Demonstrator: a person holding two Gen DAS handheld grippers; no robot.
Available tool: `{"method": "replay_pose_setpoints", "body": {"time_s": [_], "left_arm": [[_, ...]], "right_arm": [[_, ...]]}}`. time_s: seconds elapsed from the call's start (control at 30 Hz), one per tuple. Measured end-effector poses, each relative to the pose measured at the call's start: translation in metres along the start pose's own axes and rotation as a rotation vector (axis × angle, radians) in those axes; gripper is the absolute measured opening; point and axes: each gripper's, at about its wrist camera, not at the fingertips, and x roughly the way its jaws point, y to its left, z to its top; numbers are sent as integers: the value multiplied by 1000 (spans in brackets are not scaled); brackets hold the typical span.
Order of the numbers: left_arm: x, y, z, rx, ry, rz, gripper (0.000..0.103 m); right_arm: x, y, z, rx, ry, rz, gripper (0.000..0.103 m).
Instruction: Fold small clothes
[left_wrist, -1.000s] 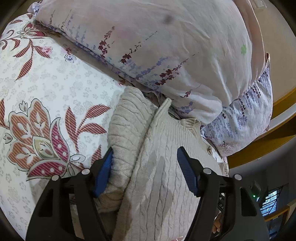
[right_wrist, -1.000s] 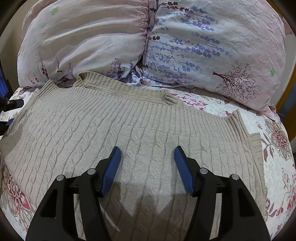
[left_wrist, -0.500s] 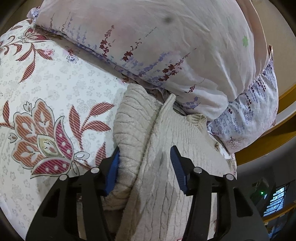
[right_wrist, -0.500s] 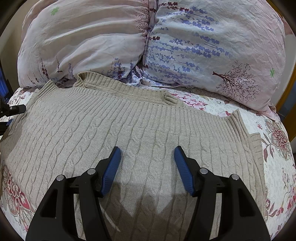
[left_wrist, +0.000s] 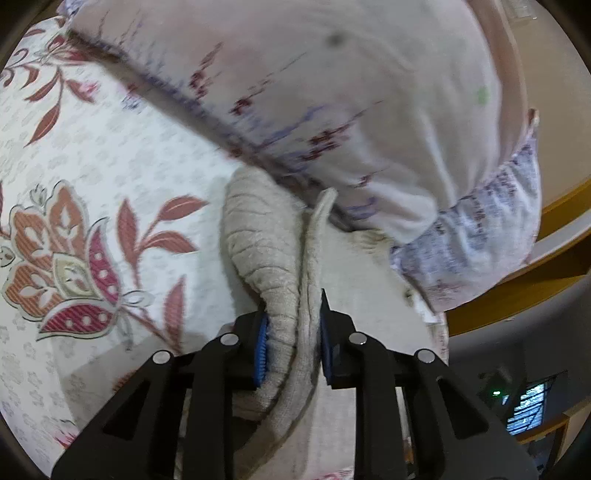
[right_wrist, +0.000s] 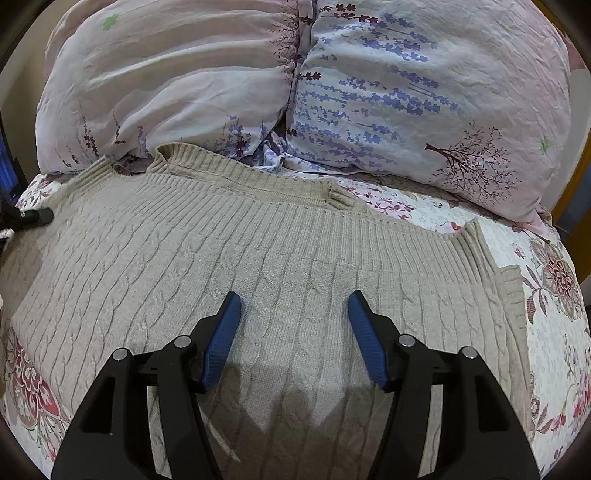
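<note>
A beige cable-knit sweater (right_wrist: 258, 258) lies spread flat on the floral bedspread (right_wrist: 554, 332), its ribbed hem toward the pillows. My right gripper (right_wrist: 293, 306) is open and empty, hovering just above the middle of the sweater. In the left wrist view my left gripper (left_wrist: 291, 325) is shut on the bunched left edge of the sweater (left_wrist: 266, 251), the knit pinched between its blue pads. The tip of the left gripper also shows at the left edge of the right wrist view (right_wrist: 35, 216).
Two large floral pillows (right_wrist: 406, 92) lie against the far side of the sweater and overlap its edge (left_wrist: 332, 92). A wooden bed frame (left_wrist: 554, 221) is at the right. The bedspread (left_wrist: 92, 184) extends left.
My left gripper has closed from wide open onto the sweater's left edge and bunched it up. The right gripper has stayed still and open.
</note>
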Motion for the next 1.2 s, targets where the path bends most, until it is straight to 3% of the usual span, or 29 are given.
{"method": "replay_pose_setpoints", "body": {"time_s": [0.43, 0.53, 0.63, 0.87, 1.0, 1.1, 1.13, 1.17, 1.2], "left_arm": [[-13, -90, -1, 74, -49, -267, 19], [-3, -119, -5, 91, -31, -325, 18], [11, -148, -16, 130, -4, -355, 18], [70, -194, -58, 191, 110, -372, 18], [121, -205, -95, 199, 244, -337, 19], [147, -213, -112, 169, 355, -405, 13], [149, -215, -115, 164, 380, -421, 18], [148, -219, -117, 169, 390, -430, 32], [142, -222, -118, 193, 381, -446, 38]], "right_arm": [[-1, -1, 4, 3, 11, 12, 62], [-12, -18, 9, 66, 16, 69, 63], [-32, -50, 9, 147, -28, 58, 63], [-53, -128, -17, 332, -52, 5, 63], [-52, -160, -40, 448, -45, 21, 63], [-57, -170, -45, 479, -55, 35, 63], [-60, -173, -45, 490, -60, 46, 63], [-62, -176, -45, 500, -65, 63, 63], [-64, -177, -45, 507, -70, 77, 63]]}}
